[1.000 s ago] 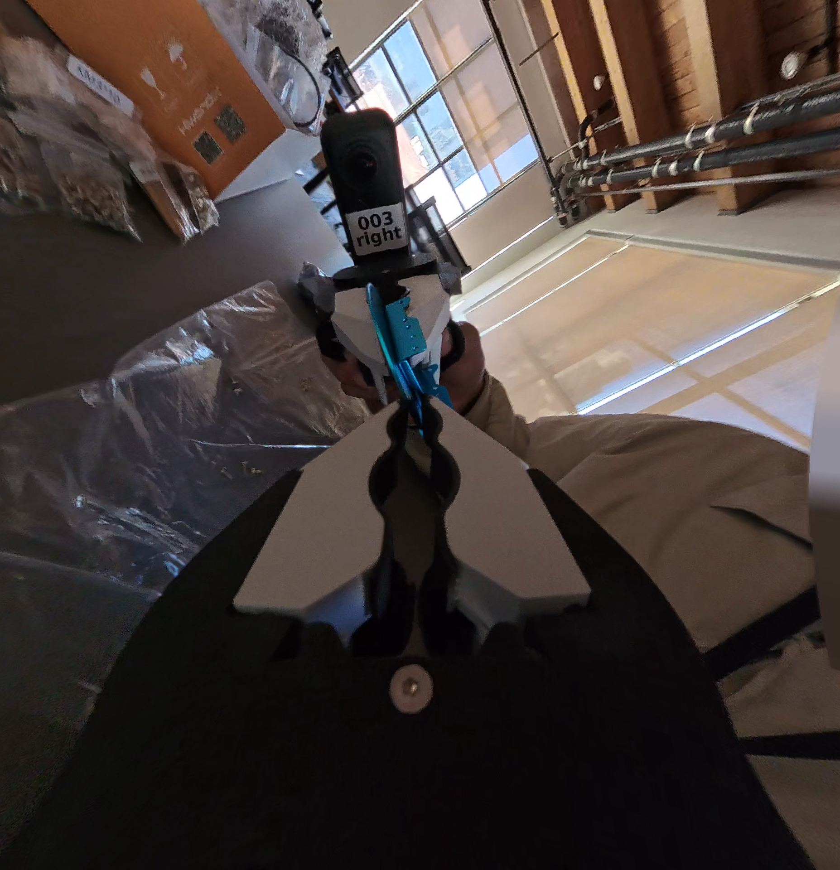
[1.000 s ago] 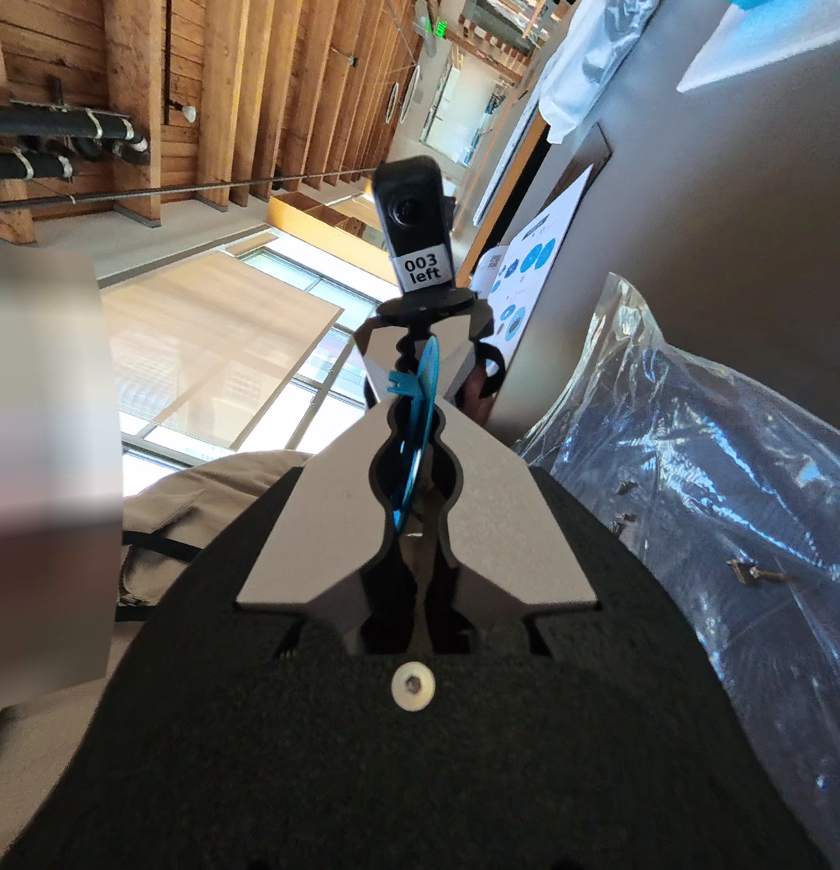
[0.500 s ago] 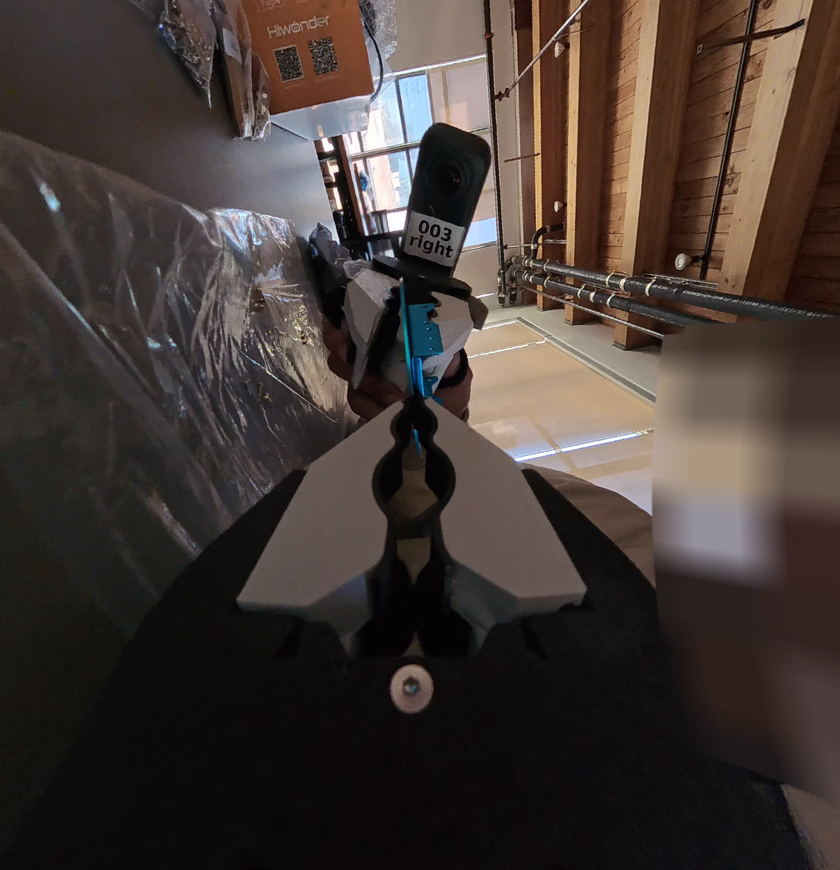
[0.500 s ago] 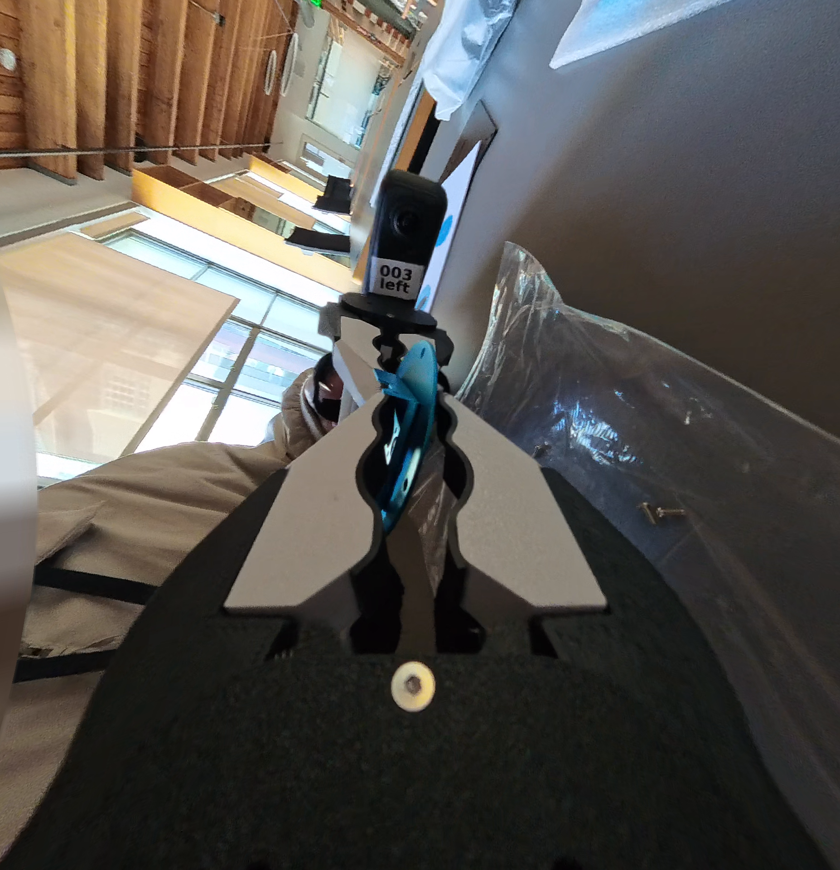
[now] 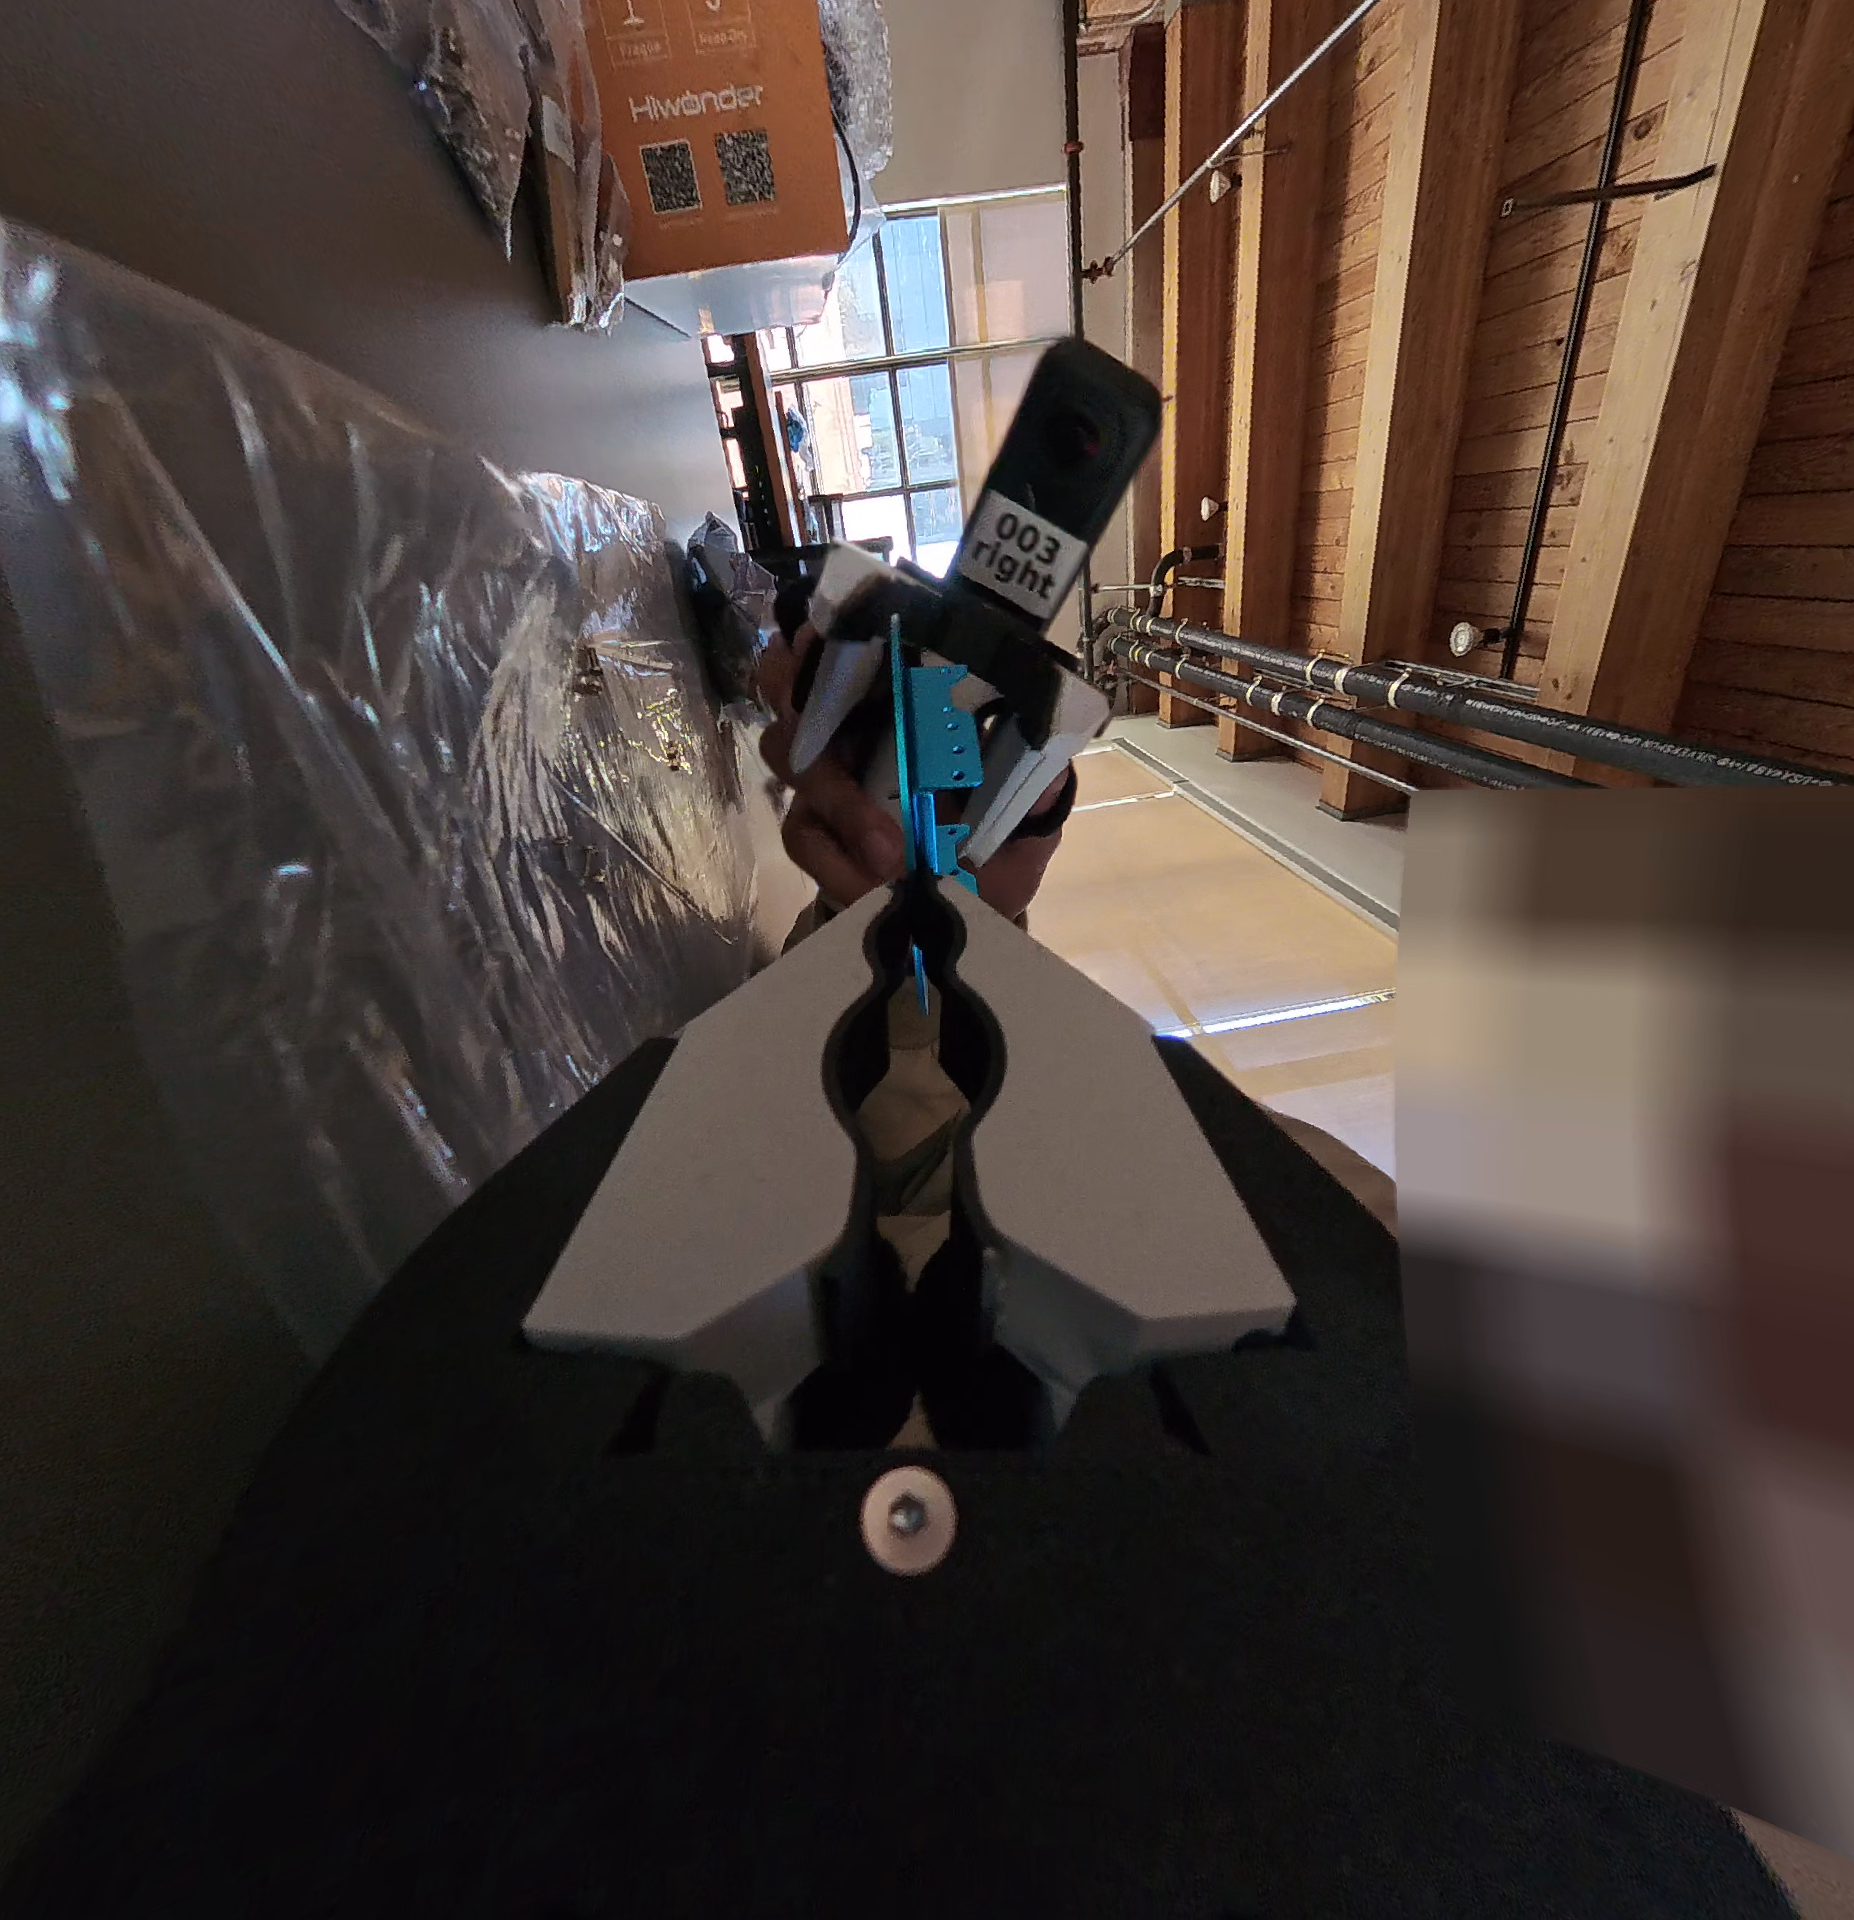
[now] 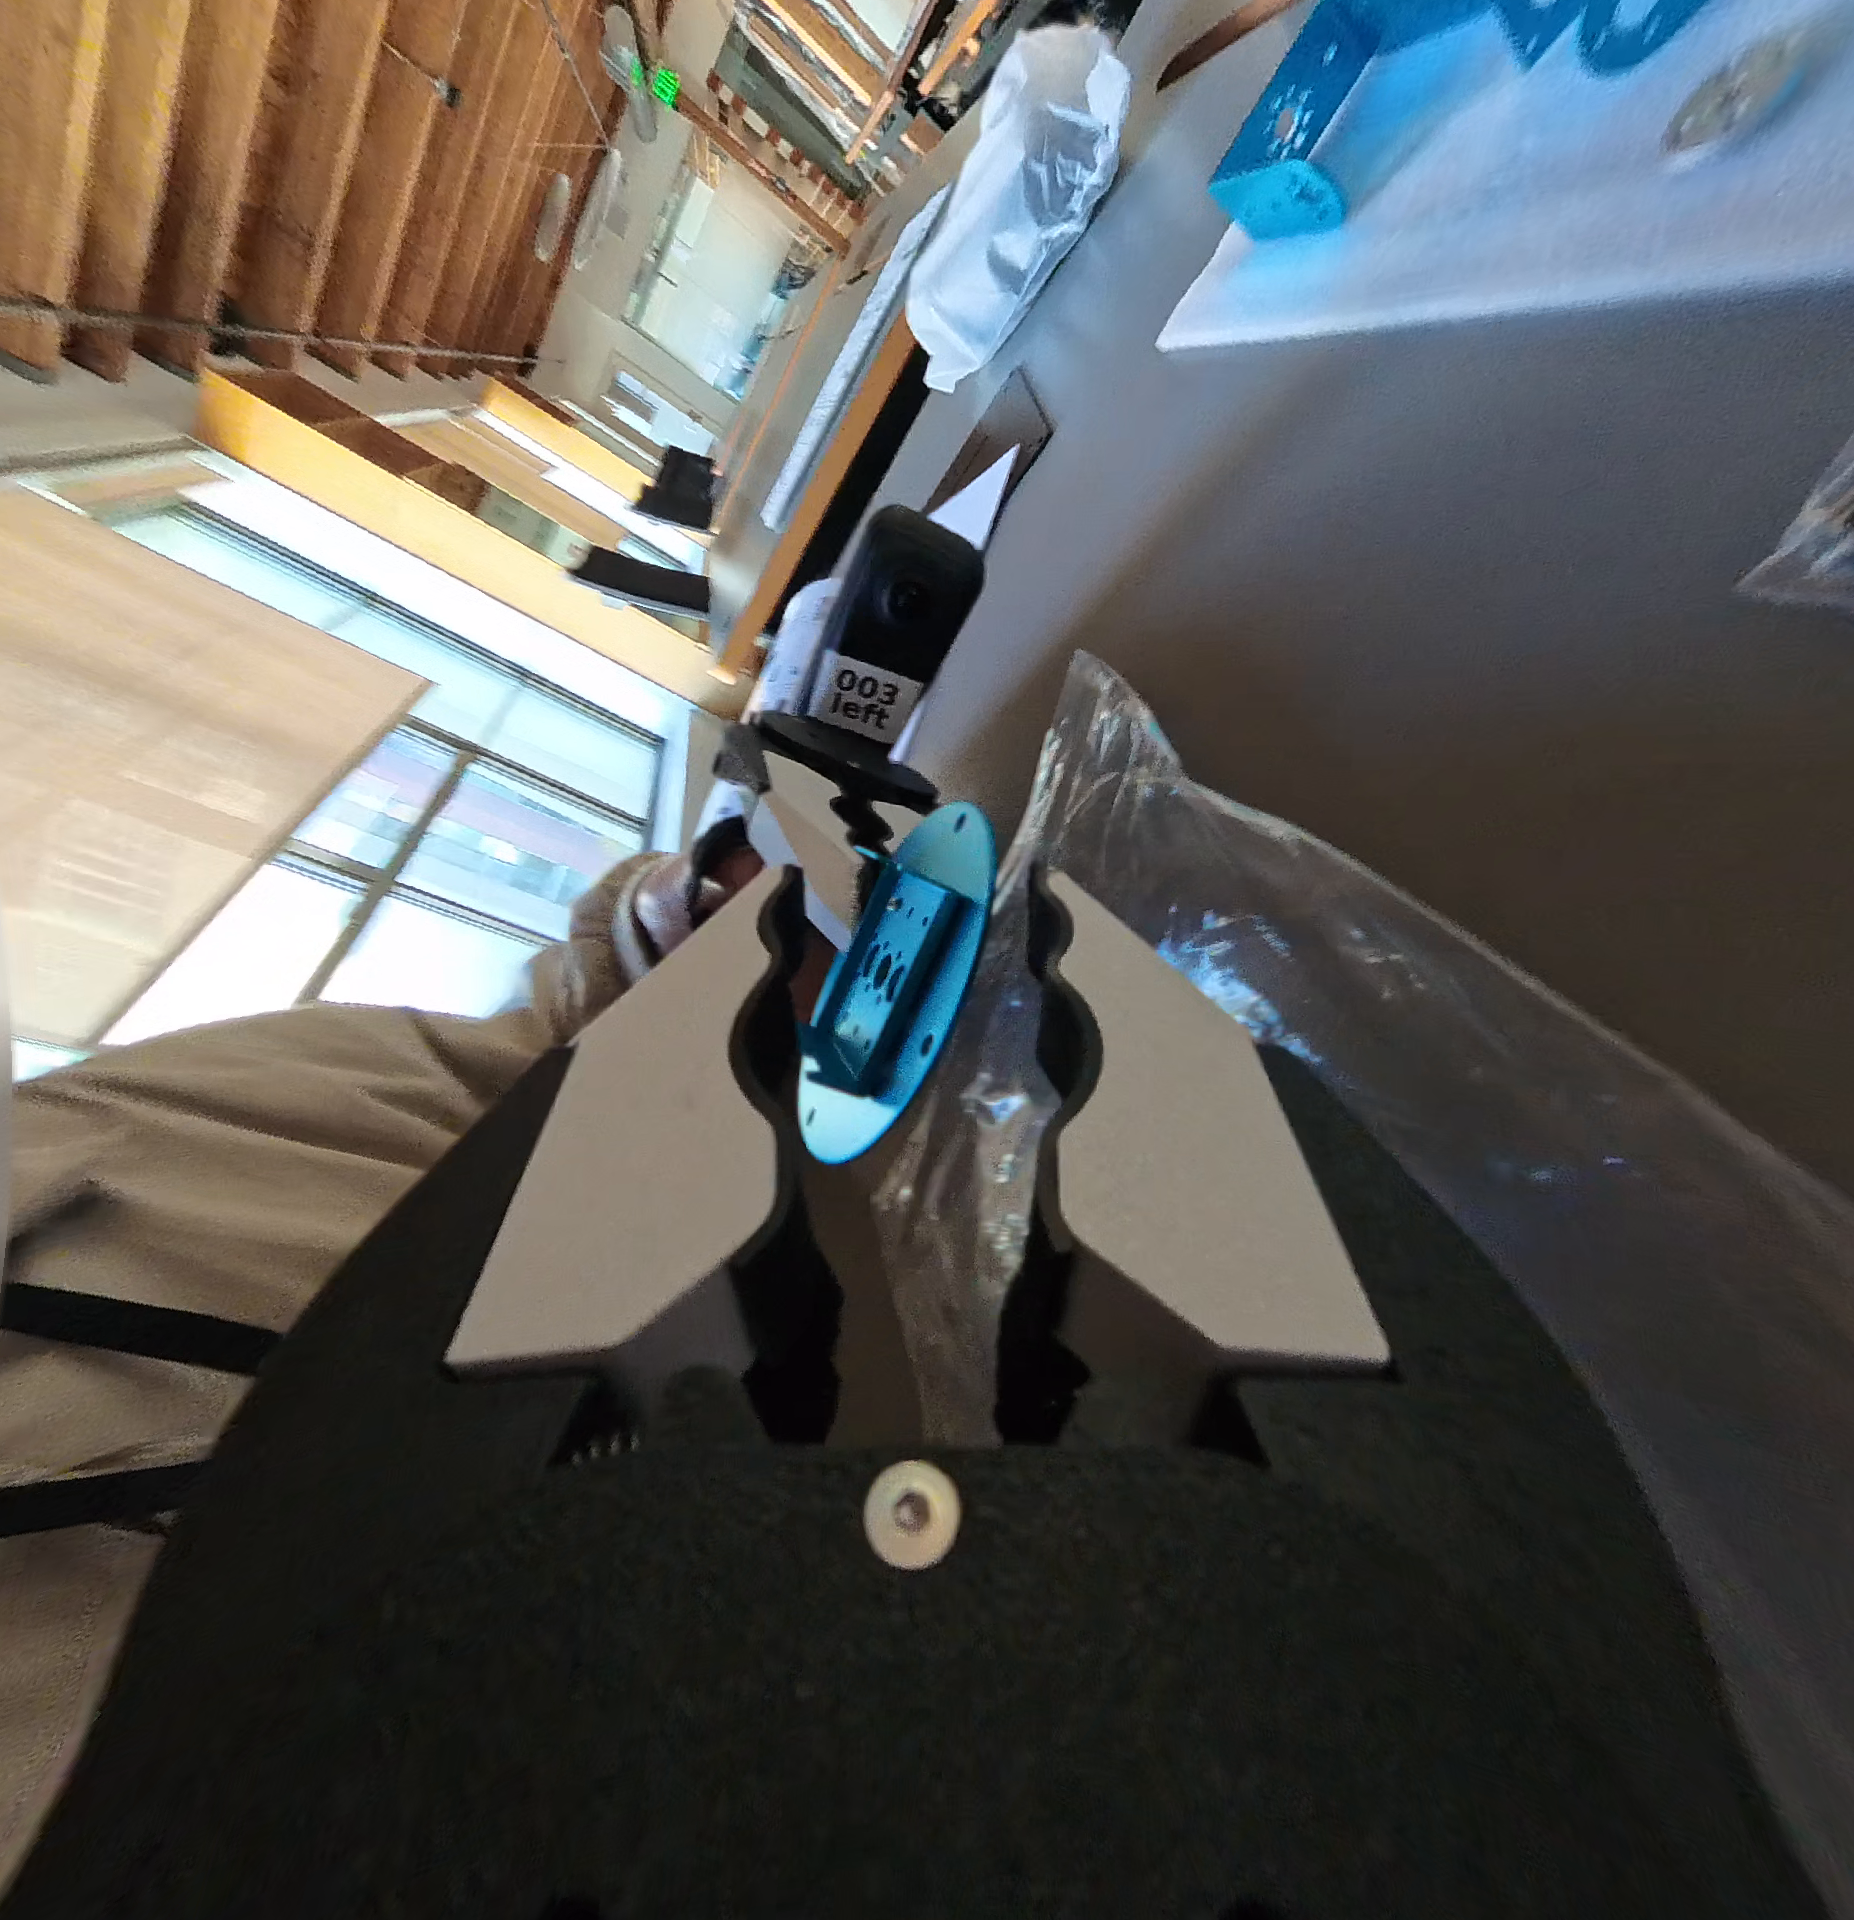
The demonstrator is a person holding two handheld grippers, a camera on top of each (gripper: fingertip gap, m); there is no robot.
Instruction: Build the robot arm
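In the right wrist view we see the blue metal plate (image 6: 895, 997) face-on, a round disc with a perforated bracket; the left wrist view shows it edge-on (image 5: 918, 790). Our left gripper (image 5: 915, 914) pinches its rim, jaws narrow. Our right gripper (image 6: 910, 883) stands wide, fingers on either side of the plate without touching. A clear plastic bag (image 6: 1370, 997) on the desk (image 6: 1422, 520) lies just beside the plate; an orange box (image 5: 715, 135) sits beyond.
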